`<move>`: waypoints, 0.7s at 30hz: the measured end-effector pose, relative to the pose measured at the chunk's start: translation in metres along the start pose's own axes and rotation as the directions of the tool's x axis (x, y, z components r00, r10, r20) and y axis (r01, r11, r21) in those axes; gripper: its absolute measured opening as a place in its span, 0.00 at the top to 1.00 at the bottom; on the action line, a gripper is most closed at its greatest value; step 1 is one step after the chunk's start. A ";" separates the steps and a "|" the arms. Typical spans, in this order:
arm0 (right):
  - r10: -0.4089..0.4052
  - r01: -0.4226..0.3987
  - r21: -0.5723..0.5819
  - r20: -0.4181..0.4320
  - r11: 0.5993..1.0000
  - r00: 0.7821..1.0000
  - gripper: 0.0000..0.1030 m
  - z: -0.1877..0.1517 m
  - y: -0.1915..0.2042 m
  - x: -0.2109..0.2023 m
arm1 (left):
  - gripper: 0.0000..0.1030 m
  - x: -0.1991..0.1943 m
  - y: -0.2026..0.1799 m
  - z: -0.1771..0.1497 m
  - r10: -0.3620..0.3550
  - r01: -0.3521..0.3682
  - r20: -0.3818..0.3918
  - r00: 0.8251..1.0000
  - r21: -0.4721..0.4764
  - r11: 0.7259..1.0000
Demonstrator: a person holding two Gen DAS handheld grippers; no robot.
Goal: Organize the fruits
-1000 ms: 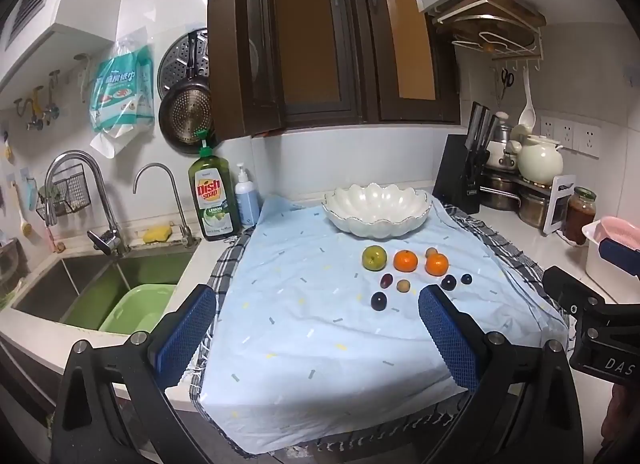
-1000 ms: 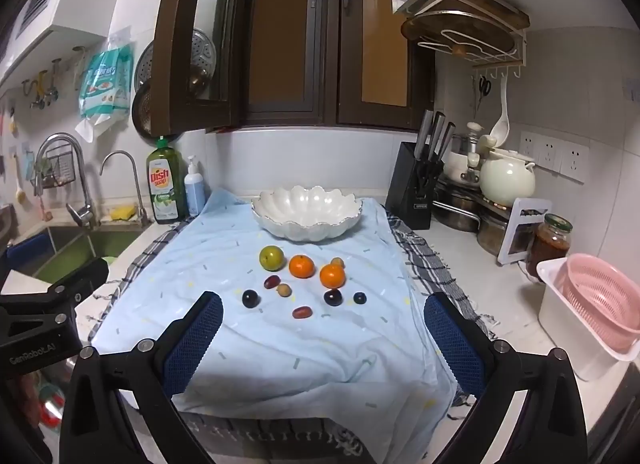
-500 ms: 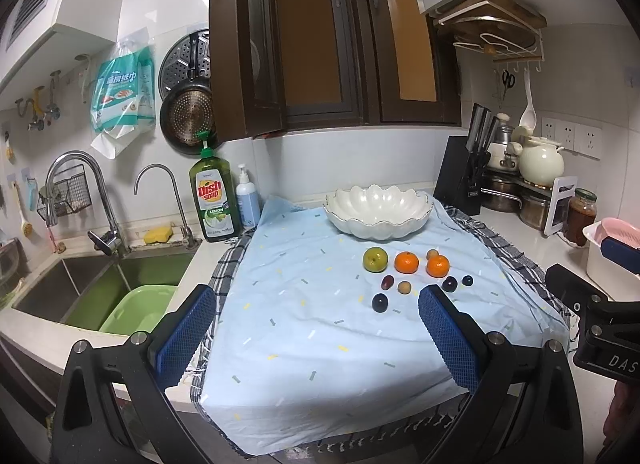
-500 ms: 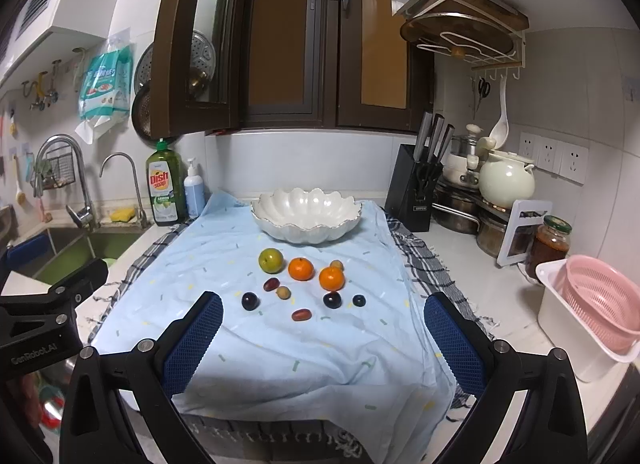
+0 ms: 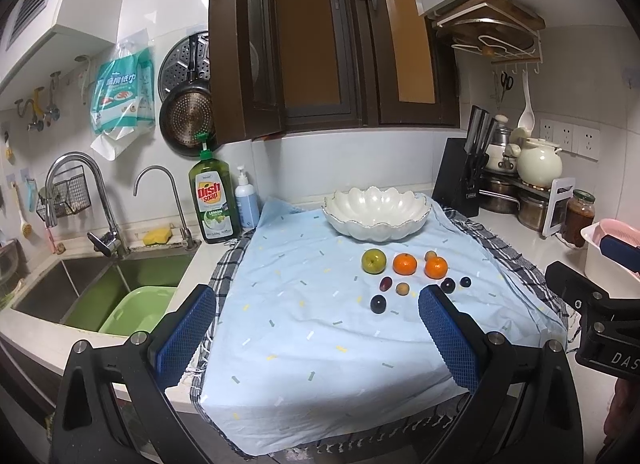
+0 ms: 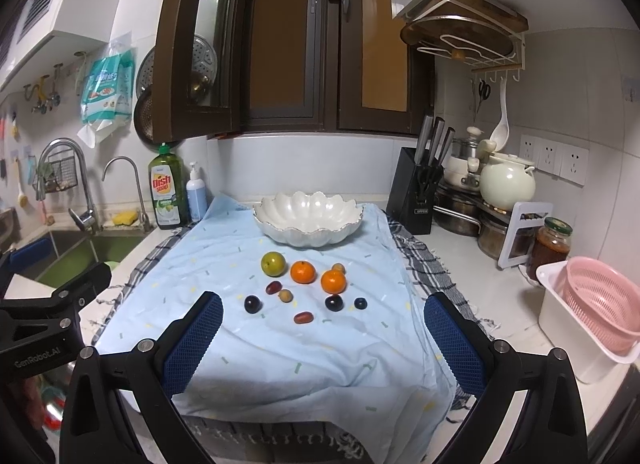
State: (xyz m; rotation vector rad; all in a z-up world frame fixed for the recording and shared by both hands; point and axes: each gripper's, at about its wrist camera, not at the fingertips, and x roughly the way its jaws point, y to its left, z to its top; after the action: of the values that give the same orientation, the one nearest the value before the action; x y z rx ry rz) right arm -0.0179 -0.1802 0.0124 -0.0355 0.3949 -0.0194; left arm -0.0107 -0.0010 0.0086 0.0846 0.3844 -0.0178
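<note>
Right wrist: fruits [image 6: 304, 284] beyond fingers [image 6: 192, 344]

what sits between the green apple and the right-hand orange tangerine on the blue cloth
Another orange tangerine lies between the round green apple and the right-hand orange tangerine, seen in the right wrist view; the left wrist view agrees.

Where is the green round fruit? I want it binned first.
In the right wrist view, the green round fruit lies on the light blue cloth, leftmost in the row nearest the white scalloped bowl, beside an orange tangerine.

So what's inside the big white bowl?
The white bowl shows only its shiny inner wall; no fruit is visible. Its rim hides the very bottom. All the fruit, like the green apple, sits on the cloth.
</note>
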 end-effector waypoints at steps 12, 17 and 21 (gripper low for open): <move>0.004 -0.004 0.001 0.009 1.000 1.000 0.01 0.001 -0.002 -0.002 | 0.00 -0.002 -0.003 0.007 0.002 -0.002 0.006 1.000 0.008 1.000; 0.005 -0.005 0.000 0.008 1.000 1.000 0.01 0.001 -0.001 -0.002 | 0.00 -0.002 -0.002 0.007 0.001 -0.001 0.008 1.000 0.007 1.000; 0.003 -0.003 0.000 0.009 1.000 1.000 0.01 0.001 -0.001 -0.002 | 0.00 -0.002 -0.003 0.007 0.001 -0.001 0.008 1.000 0.008 1.000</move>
State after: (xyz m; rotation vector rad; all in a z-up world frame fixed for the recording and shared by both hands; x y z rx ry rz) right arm -0.0193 -0.1809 0.0142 -0.0350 0.3860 -0.0161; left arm -0.0097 -0.0041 0.0153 0.0928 0.3762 -0.0186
